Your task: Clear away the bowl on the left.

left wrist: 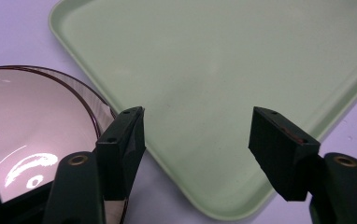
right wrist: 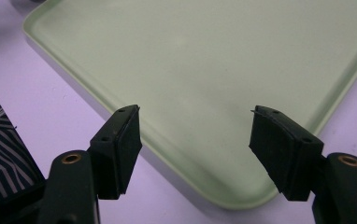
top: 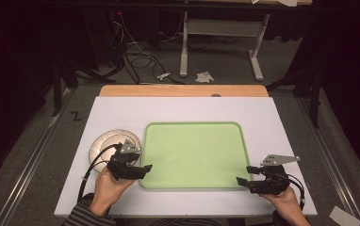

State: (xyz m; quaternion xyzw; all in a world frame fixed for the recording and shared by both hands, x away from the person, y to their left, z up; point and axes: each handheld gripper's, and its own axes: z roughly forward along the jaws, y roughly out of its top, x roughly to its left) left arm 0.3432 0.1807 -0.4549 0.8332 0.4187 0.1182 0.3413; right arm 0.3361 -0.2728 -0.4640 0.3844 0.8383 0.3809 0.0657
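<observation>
Two grippers, jaws wide and empty: left gripper at tray's seven o'clock corner, right gripper at five; plate at nine.

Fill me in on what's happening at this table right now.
A person sits at a white table with a two-jaw gripper in each hand. The left gripper and the right gripper hover at the two near corners of an empty green tray, both with jaws wide open and nothing between them. A round plate lies on the table just left of the tray, beside the left gripper. Nothing is held yet.
</observation>
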